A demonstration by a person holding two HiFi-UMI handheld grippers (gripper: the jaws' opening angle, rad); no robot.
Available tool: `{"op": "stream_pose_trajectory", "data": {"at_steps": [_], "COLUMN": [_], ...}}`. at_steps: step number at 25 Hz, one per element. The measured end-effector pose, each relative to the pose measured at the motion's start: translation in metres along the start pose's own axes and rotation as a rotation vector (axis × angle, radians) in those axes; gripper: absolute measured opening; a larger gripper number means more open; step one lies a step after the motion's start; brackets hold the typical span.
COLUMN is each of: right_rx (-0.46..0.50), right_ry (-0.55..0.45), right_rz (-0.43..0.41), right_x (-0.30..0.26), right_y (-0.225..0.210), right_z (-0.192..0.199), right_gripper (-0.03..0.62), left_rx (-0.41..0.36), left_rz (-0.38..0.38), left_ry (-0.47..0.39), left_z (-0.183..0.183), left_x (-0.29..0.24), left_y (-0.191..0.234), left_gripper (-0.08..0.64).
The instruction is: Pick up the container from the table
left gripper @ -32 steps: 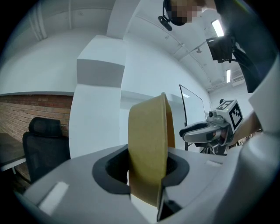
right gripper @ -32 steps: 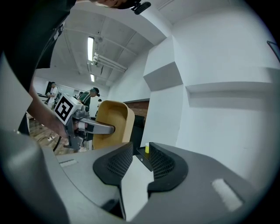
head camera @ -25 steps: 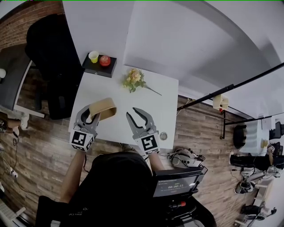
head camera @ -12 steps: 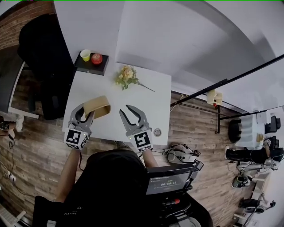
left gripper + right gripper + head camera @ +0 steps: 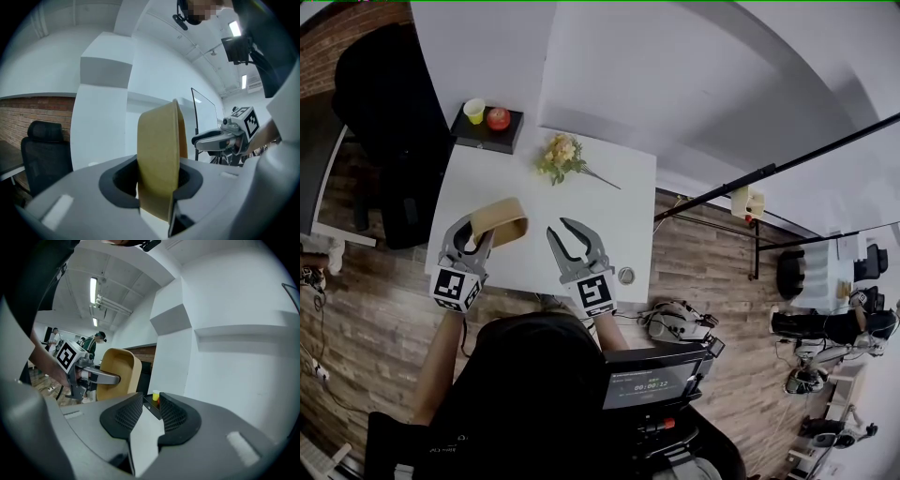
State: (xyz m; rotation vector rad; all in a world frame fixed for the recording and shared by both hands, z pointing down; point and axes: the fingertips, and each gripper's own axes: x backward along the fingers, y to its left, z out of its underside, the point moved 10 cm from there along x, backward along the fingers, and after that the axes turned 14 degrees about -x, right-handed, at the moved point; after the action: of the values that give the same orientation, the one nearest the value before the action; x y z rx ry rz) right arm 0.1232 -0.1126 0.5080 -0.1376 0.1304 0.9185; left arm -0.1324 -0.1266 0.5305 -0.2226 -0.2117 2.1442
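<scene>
Wood-plank floor [image 5: 703,253] and pale walls surround a white table [image 5: 581,216], seen from above. A black chair [image 5: 389,103] stands beyond the table's left edge.

The tan container [image 5: 499,217] sits over the near left part of the table, turned on its side. It is pinched by one wall in the left gripper [image 5: 480,232], whose jaws are clamped on that wall. The right gripper view shows it held up, open side facing that camera [image 5: 119,371].

The right gripper [image 5: 560,232] hovers near the middle of the near edge, just beside the container. Its jaws stand apart and have just been closing a little, with nothing between them.

A black tray [image 5: 487,131] at the far left corner carries a red apple [image 5: 498,118] and a yellow cup [image 5: 473,111]. A flower sprig [image 5: 561,157] lies near the far edge, and a small round object [image 5: 625,276] sits at the near right corner.

Step in hand: the pick-up looks essentially achieved. The next move would call only for a steady hold on the thin wall.

Hard to make out: how far the container is clear of the table, what is in it, and what the round object is.
</scene>
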Motion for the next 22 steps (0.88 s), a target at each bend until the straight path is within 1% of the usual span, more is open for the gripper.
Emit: {"op": "stream_pose_trajectory", "data": {"at_steps": [6, 12, 14, 18, 22], "right_rx": [-0.014, -0.017, -0.016, -0.026, -0.032], "right_ry": [0.024, 0.005, 0.008, 0.002, -0.001], "right_rz": [-0.001, -0.01, -0.01, 0.002, 0.021], "right_x": [0.0, 0.001, 0.002, 0.006, 0.008], "right_y": [0.0, -0.003, -0.005, -0.007, -0.008], "right_z": [0.001, 0.004, 0.003, 0.005, 0.006], "right_gripper": [0.124, 0.12, 0.109, 0.052, 0.014], "left_rx": [0.003, 0.005, 0.006, 0.014, 0.02], "left_rz": [0.0, 0.001, 0.002, 0.001, 0.002], "left_ry": [0.016, 0.027, 0.029, 0.04, 0.048], "left_z": [0.005, 0.006, 0.007, 0.01, 0.014], "left_x": [0.0, 0.001, 0.0, 0.001, 0.001], "left_y": [-0.001, -0.003, -0.005, -0.01, -0.012], "left_gripper": [0.127, 0.127, 0.127, 0.127, 0.127]}}
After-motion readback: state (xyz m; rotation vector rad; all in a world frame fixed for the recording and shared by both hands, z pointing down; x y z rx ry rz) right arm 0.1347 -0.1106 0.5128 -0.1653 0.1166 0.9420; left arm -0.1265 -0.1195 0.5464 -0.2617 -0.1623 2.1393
